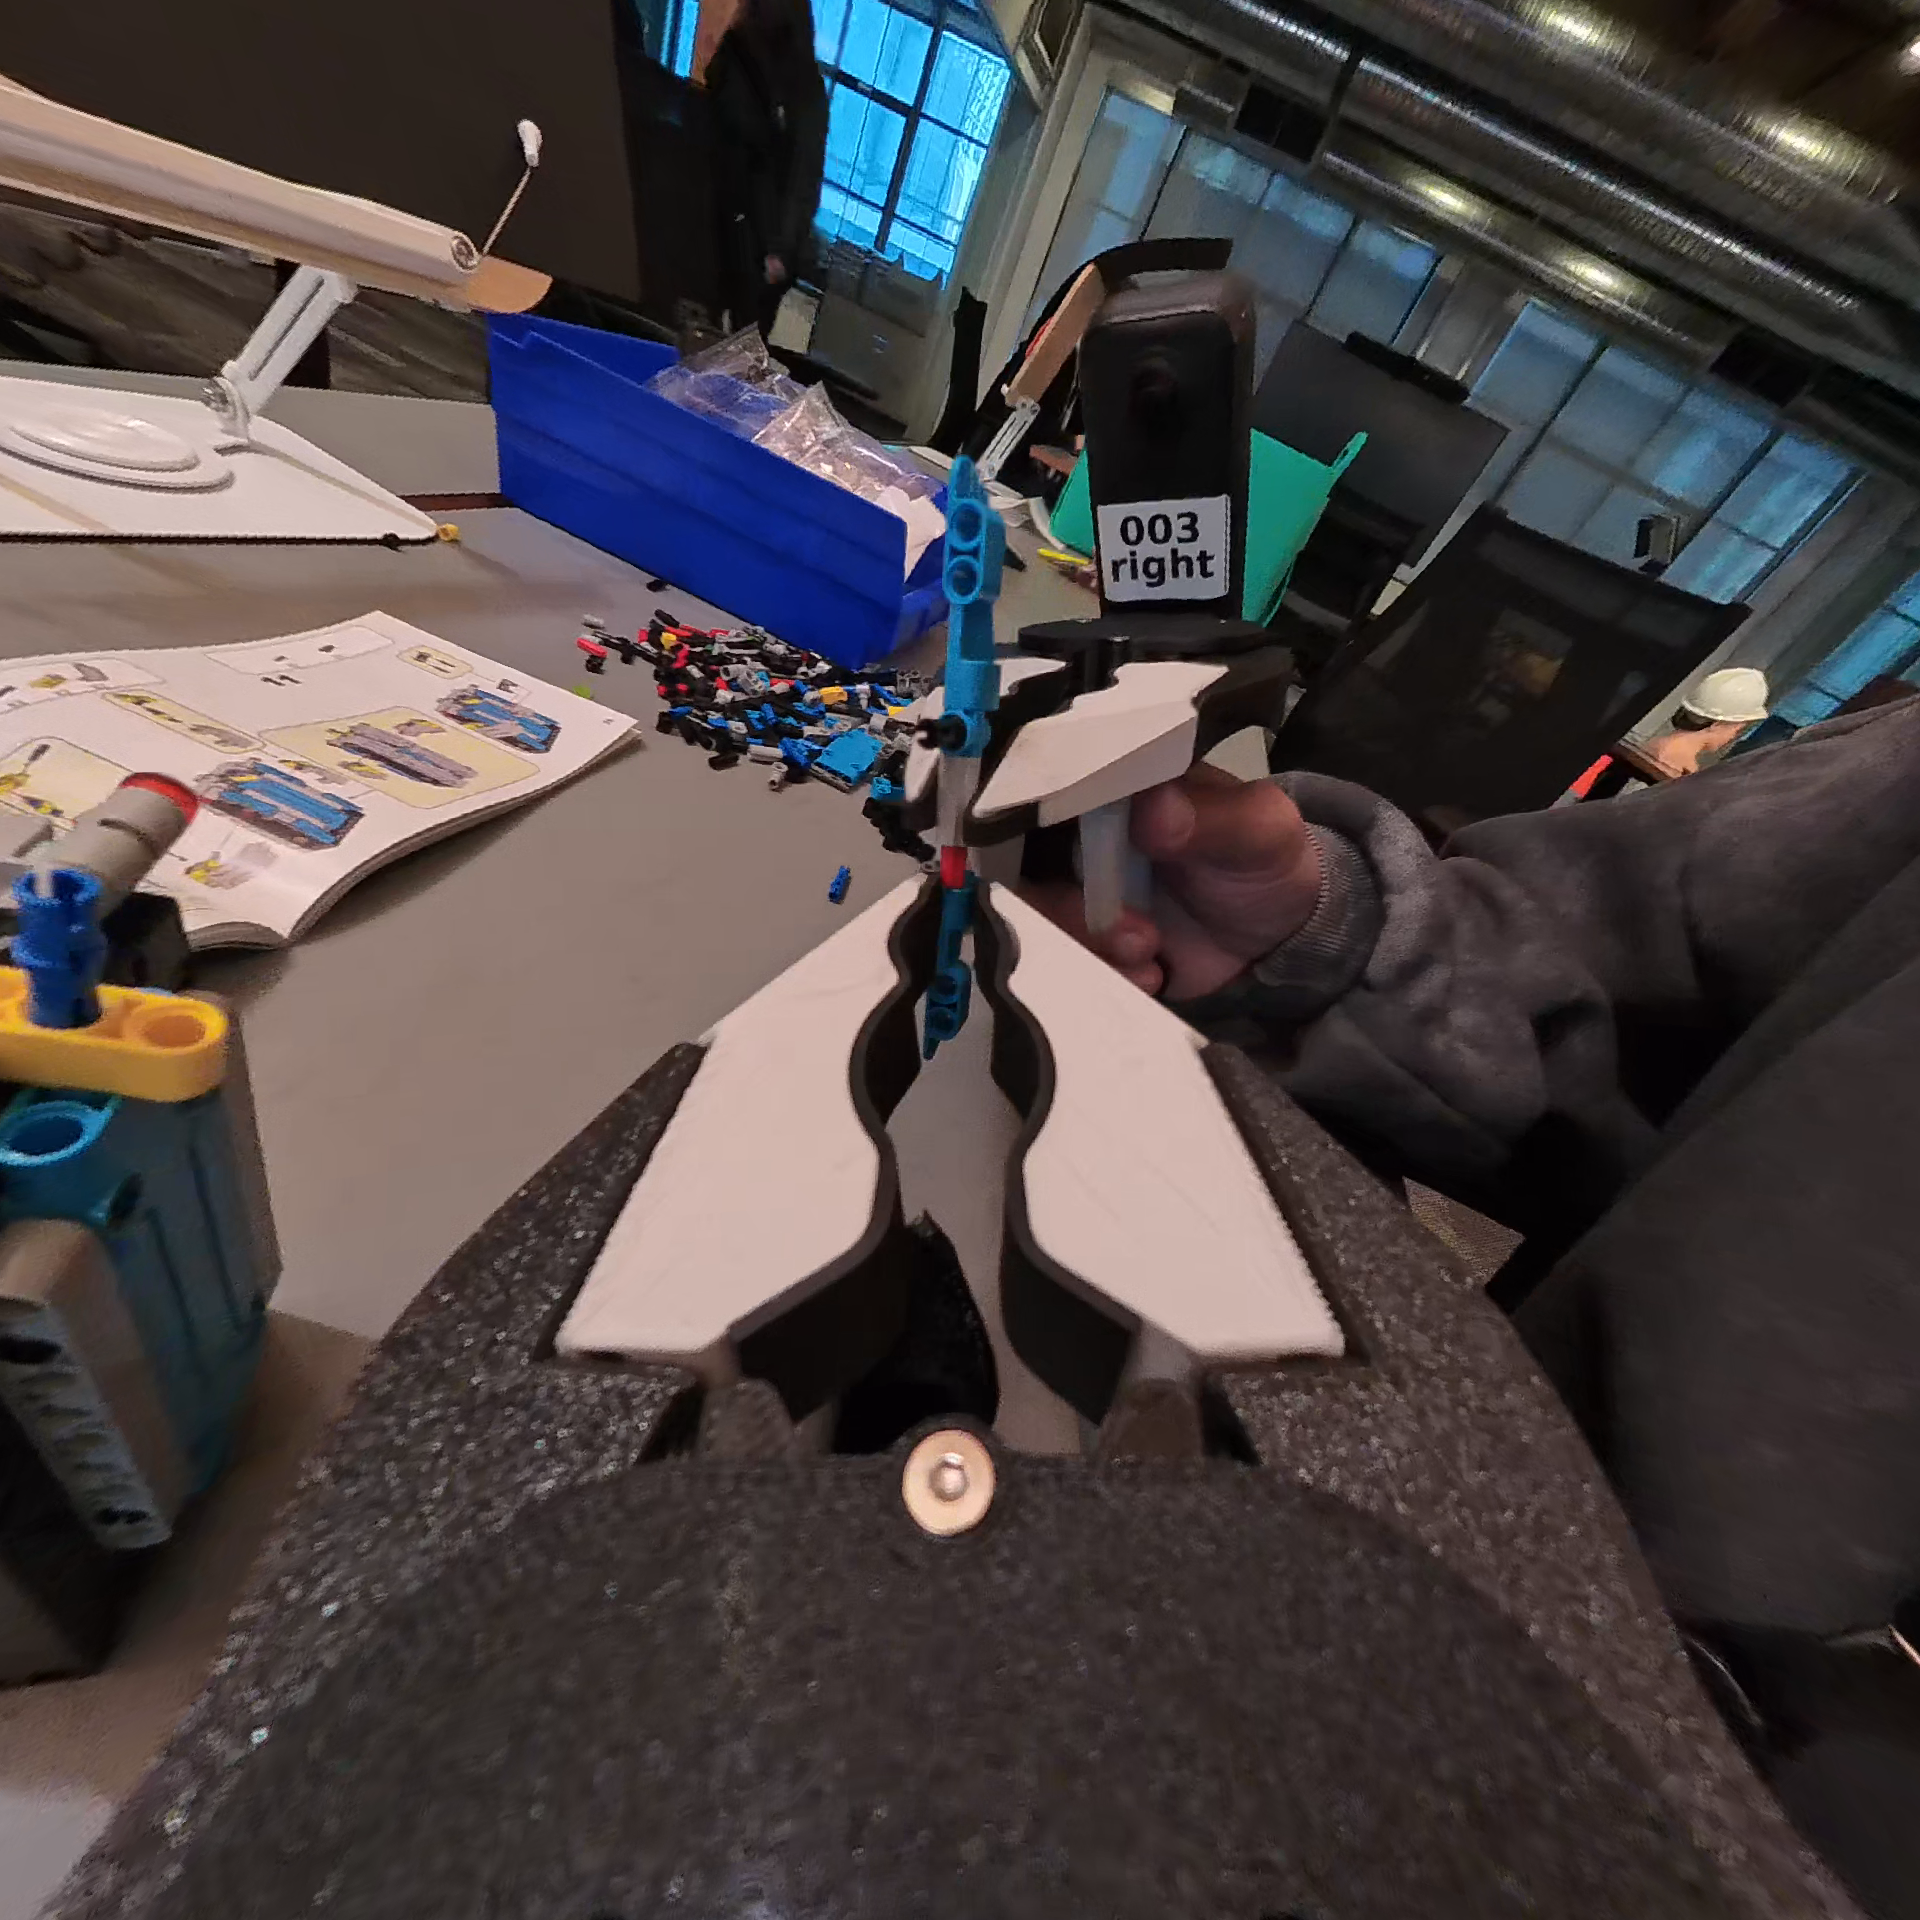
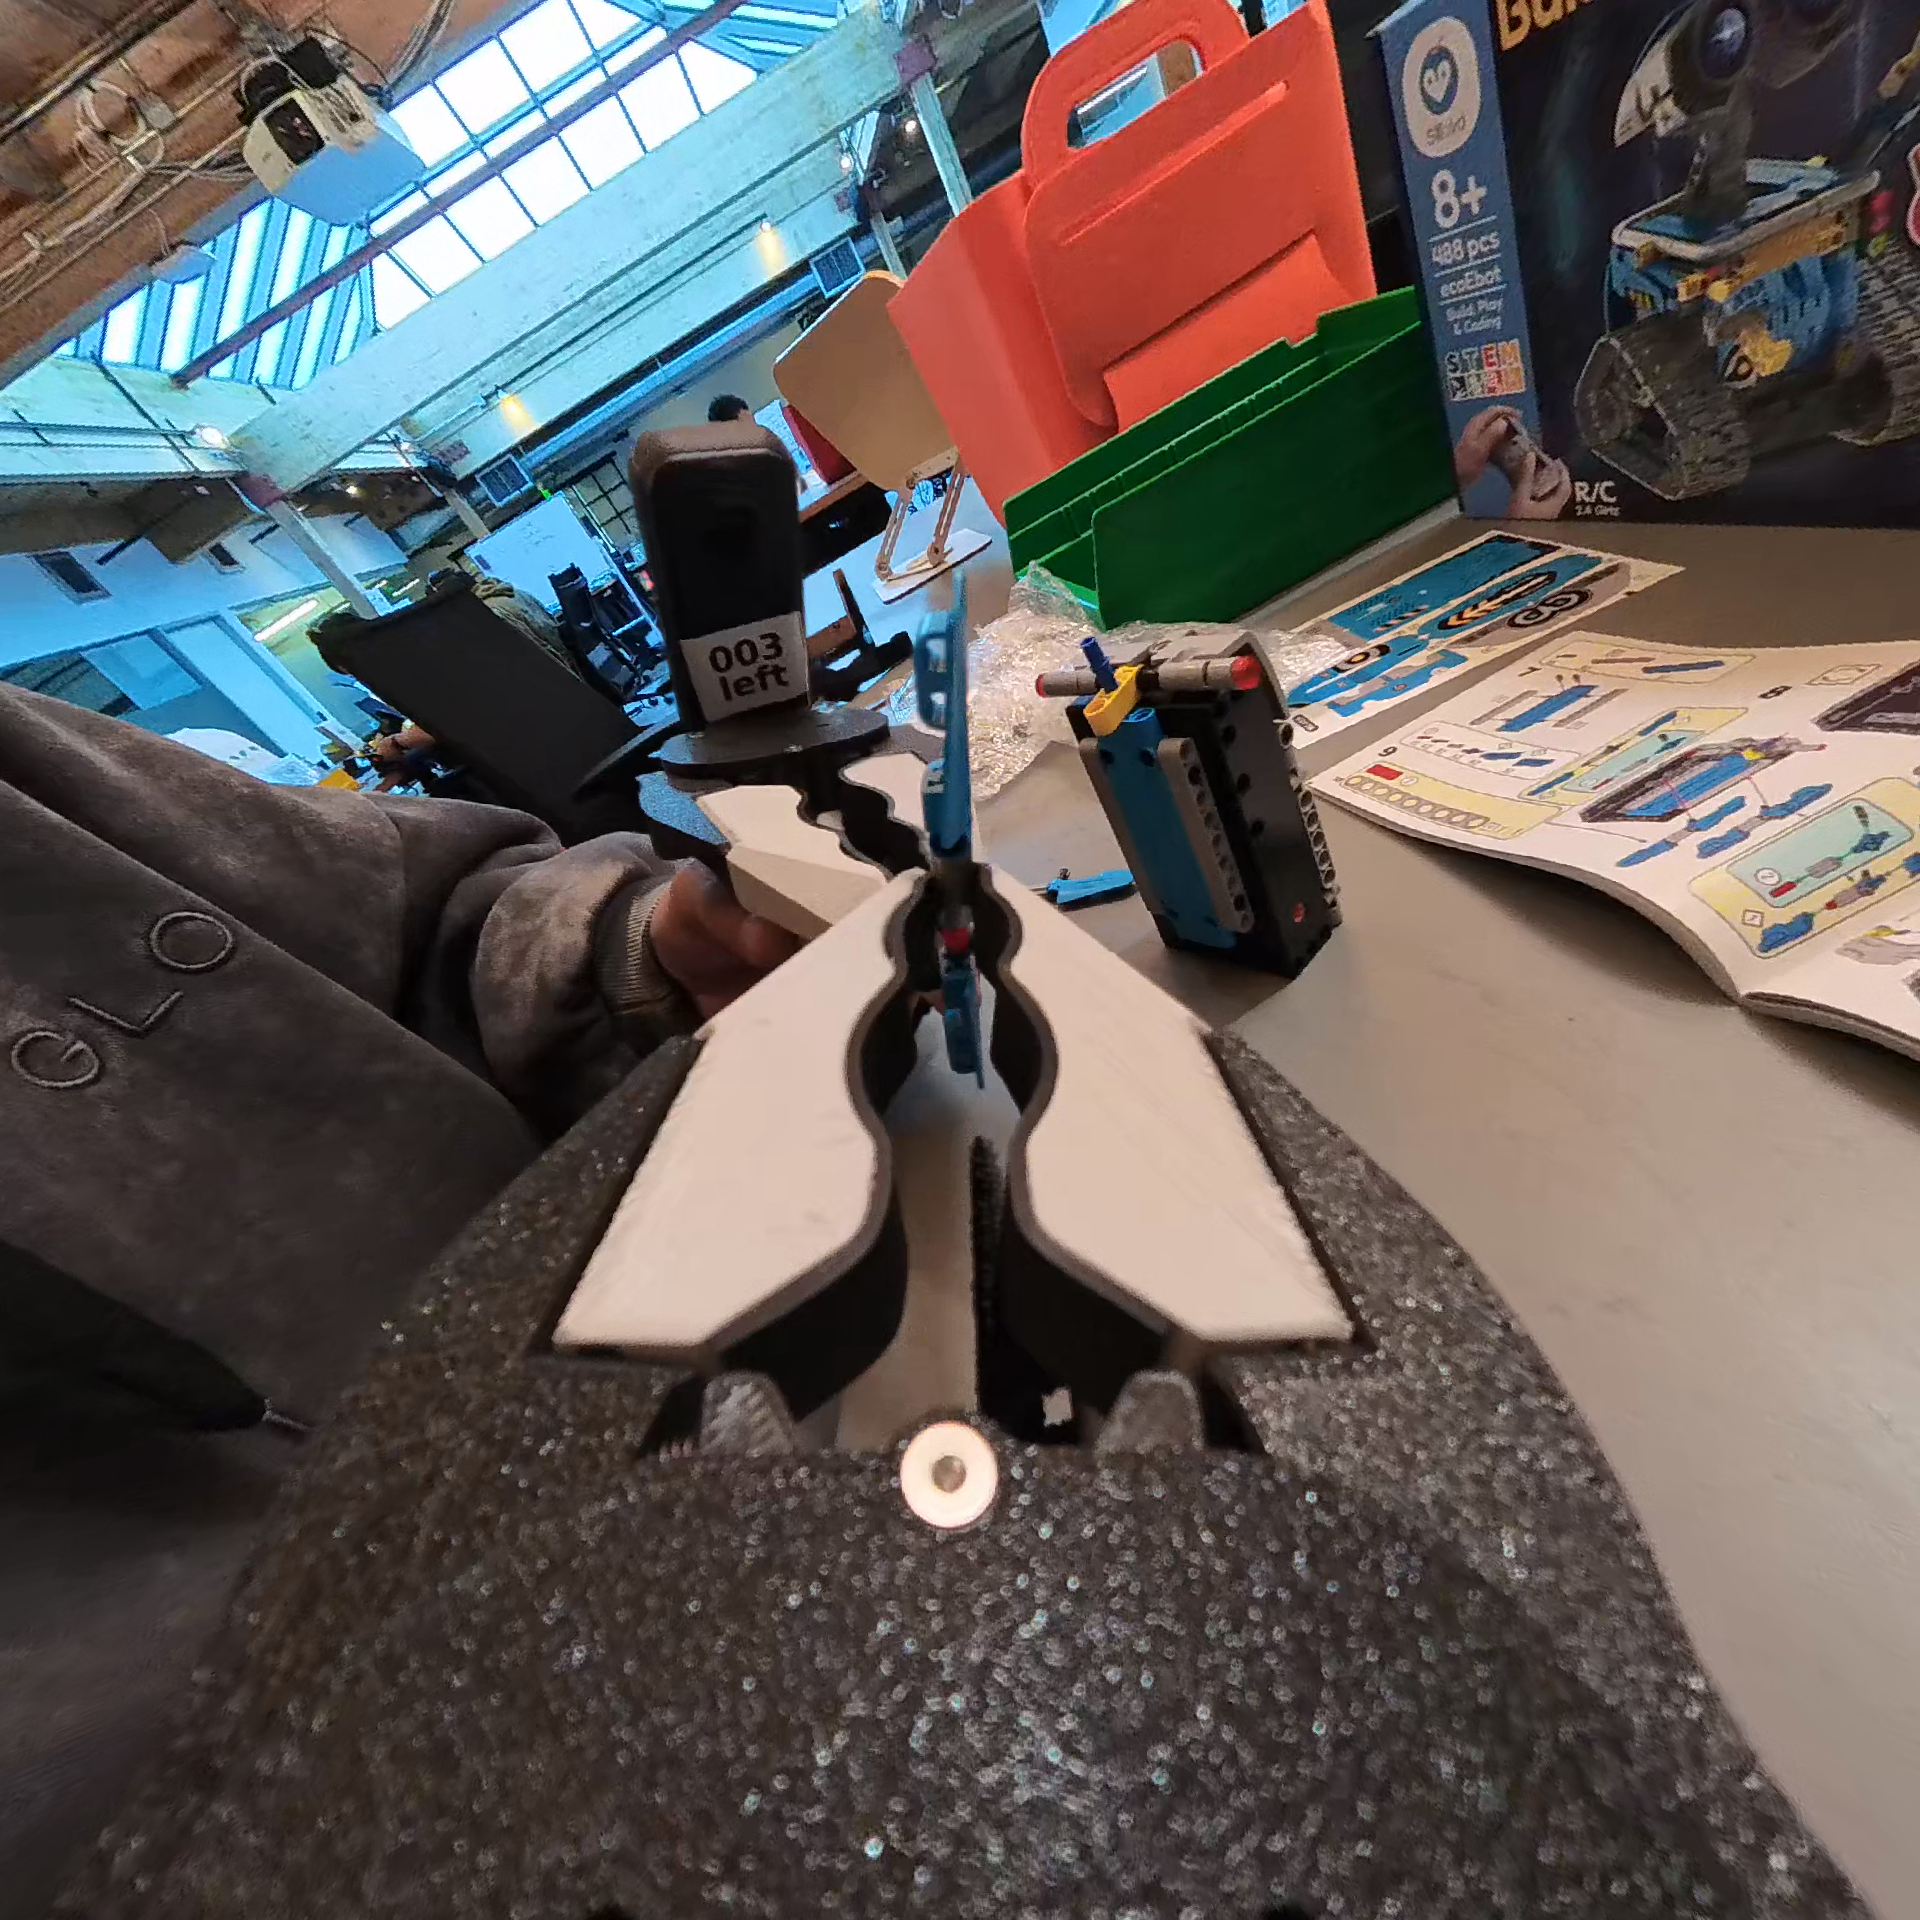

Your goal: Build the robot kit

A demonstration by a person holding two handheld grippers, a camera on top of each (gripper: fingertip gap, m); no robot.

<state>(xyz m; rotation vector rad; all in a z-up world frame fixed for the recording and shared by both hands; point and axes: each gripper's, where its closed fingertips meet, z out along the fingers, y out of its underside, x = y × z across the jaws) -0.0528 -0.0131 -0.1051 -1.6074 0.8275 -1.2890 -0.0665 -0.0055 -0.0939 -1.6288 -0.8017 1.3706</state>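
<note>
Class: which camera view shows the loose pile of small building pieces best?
The left wrist view: the pile of small pieces lies on the table, before the blue bin. The right wrist view shows none of it.

Print stands on a white sticker, a toy box and a booklet.

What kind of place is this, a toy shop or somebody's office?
Probably a shared workshop or open office, not a shop: exposed ceiling pipes, desk chairs farther back, and a grey table with loose building-toy parts and an instruction booklet.
</note>
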